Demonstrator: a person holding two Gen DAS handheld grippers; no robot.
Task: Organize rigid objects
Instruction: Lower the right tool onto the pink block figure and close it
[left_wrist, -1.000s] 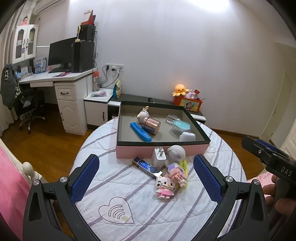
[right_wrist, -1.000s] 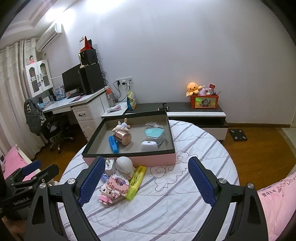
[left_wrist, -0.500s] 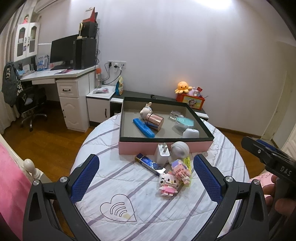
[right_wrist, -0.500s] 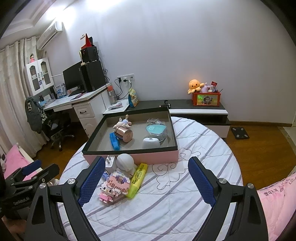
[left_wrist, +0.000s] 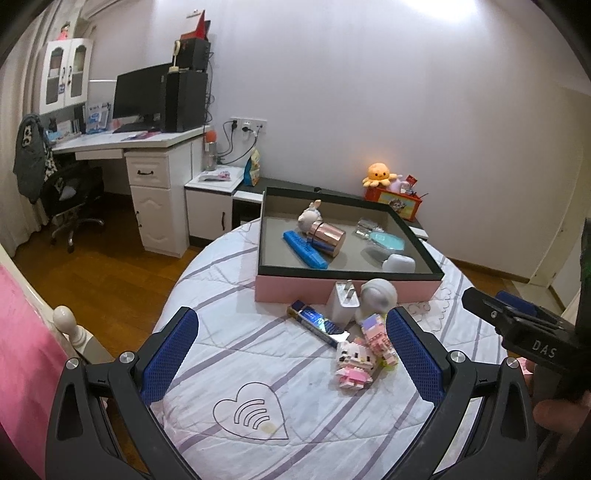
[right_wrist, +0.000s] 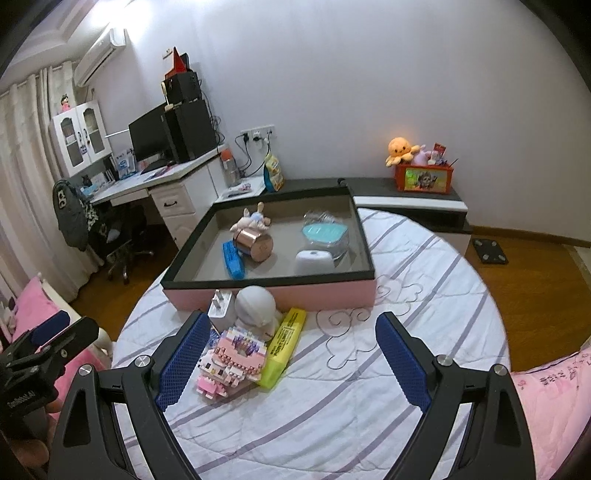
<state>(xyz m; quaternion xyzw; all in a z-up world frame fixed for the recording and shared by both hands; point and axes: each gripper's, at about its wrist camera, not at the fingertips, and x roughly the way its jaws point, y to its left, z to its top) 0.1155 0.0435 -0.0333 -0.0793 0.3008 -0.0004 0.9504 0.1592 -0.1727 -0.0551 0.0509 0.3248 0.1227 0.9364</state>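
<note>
A bedroom with a white desk (left_wrist: 110, 142) at far left holds a round quilted table (right_wrist: 424, 295) in the middle. On its far side sits a pink box (right_wrist: 280, 295) with a dark rim, holding a copper cylinder (right_wrist: 256, 243), a blue bar (right_wrist: 233, 260), a small plush figure (right_wrist: 251, 220), a teal-lidded case (right_wrist: 325, 233) and a white case (right_wrist: 314, 261). Just in front of the box's near wall lies a cluster: a white ball (right_wrist: 255, 304), a white charger plug (right_wrist: 220, 308), a yellow highlighter (right_wrist: 282, 347), pink block figures (right_wrist: 229, 363) and a dark blue wrapped bar (left_wrist: 317, 322) (best seen from the left wrist). The left gripper (left_wrist: 291, 362) and right gripper (right_wrist: 290, 360) both hang above the near quilt, jaws spread wide, gripping nothing; the right one's left pad (right_wrist: 183, 360) stands just beside the block figures.
</note>
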